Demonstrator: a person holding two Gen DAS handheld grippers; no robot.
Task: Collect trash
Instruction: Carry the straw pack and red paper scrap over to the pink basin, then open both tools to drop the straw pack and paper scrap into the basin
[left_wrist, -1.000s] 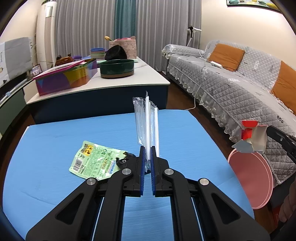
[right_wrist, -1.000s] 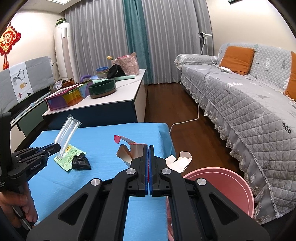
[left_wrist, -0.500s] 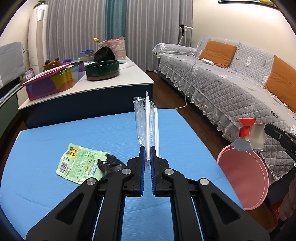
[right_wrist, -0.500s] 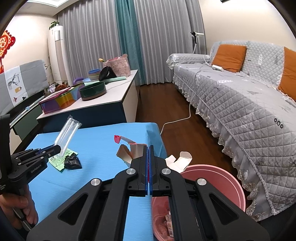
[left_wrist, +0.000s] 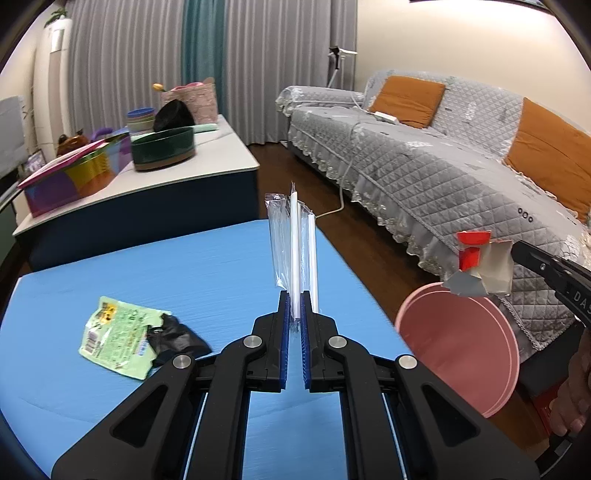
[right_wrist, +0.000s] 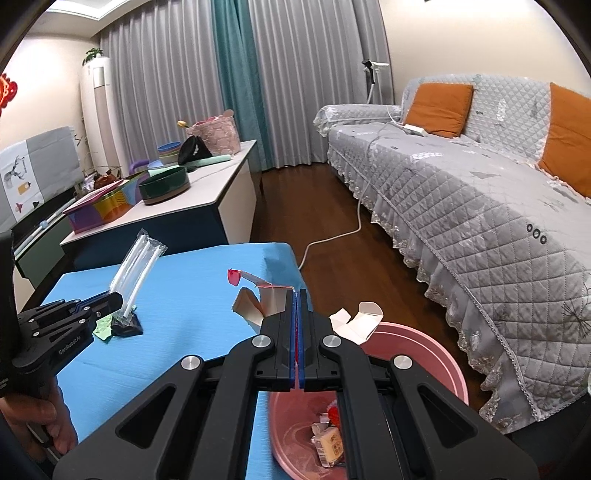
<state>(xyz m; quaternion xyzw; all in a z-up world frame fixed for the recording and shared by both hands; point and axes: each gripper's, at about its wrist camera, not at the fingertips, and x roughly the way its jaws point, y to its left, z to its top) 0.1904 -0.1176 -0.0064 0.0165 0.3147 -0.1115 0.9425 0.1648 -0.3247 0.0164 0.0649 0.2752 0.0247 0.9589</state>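
Observation:
My left gripper (left_wrist: 294, 297) is shut on a clear plastic straw packet (left_wrist: 291, 243) that stands upright above the blue table (left_wrist: 207, 266). In the right wrist view the same packet (right_wrist: 135, 264) sticks up from the left gripper (right_wrist: 118, 300). My right gripper (right_wrist: 298, 295) is shut on a torn red and white carton (right_wrist: 258, 301), held over the near rim of the pink bin (right_wrist: 424, 343). The carton (left_wrist: 480, 266) also shows at the right of the left wrist view, above the bin (left_wrist: 458, 343). A green wrapper (left_wrist: 114, 332) and a black scrap (left_wrist: 177, 338) lie on the table.
The bin holds several pieces of trash (right_wrist: 328, 432). A white-topped counter (left_wrist: 192, 166) with a green bowl (left_wrist: 162, 153) and a colourful box (left_wrist: 70, 177) stands behind the table. A grey quilted sofa (left_wrist: 461, 177) with orange cushions runs along the right. A white cable (right_wrist: 332, 236) crosses the wood floor.
Both grippers have shifted right with their loads. The carton now hangs over the bin's rim, and more of the bin's inside shows under the right gripper.

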